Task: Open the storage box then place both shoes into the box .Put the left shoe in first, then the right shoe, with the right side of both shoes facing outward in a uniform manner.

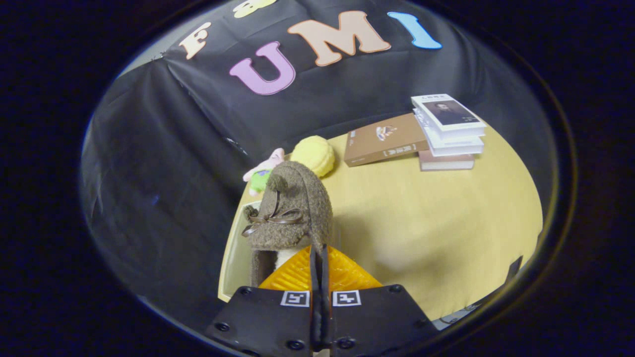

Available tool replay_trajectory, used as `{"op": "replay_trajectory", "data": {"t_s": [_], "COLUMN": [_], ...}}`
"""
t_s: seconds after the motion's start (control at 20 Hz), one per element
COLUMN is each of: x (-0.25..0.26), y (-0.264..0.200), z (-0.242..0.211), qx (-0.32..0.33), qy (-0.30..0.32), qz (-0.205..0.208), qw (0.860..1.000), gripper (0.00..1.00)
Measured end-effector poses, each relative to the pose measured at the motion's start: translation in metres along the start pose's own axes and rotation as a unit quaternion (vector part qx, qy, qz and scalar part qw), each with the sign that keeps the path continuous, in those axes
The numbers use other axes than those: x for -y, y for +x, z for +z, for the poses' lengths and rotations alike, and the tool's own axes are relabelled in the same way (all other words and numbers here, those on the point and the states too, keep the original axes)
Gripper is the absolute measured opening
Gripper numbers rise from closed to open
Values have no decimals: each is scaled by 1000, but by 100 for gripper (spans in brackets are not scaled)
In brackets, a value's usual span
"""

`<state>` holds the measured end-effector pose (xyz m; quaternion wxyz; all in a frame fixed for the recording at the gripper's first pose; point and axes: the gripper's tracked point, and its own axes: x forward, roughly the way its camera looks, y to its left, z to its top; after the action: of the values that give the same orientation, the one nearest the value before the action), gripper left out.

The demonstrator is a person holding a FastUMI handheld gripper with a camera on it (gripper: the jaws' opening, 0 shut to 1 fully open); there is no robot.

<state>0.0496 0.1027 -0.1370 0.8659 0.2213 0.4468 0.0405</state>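
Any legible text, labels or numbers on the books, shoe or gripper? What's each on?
Brown book cover: print too blurred to read.
Top white book of the stack: cover print too small to read.
Gripper, shut on the brown fleece shoe: two square markers, patterns only, no words.
Shoe: none.

Dim booth, light from above on the table, soft shadows, fisheye bending at the edges (slight blur there).
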Motion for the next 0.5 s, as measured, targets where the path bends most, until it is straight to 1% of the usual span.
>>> {"op": "replay_trajectory", "data": {"t_s": [0.15, 0.25, 0.35, 0.5], "x": [-31, -41, -40, -31], "y": [17, 32, 45, 60], "z": [-14, -27, -40, -57], "qx": [-7, -14, -20, -26], "qy": [-4, -6, -10, -14], "qz": [8, 1, -21, -67], "qw": [1000, 1000, 1000, 997], "gripper": [3, 3, 3, 3]}}
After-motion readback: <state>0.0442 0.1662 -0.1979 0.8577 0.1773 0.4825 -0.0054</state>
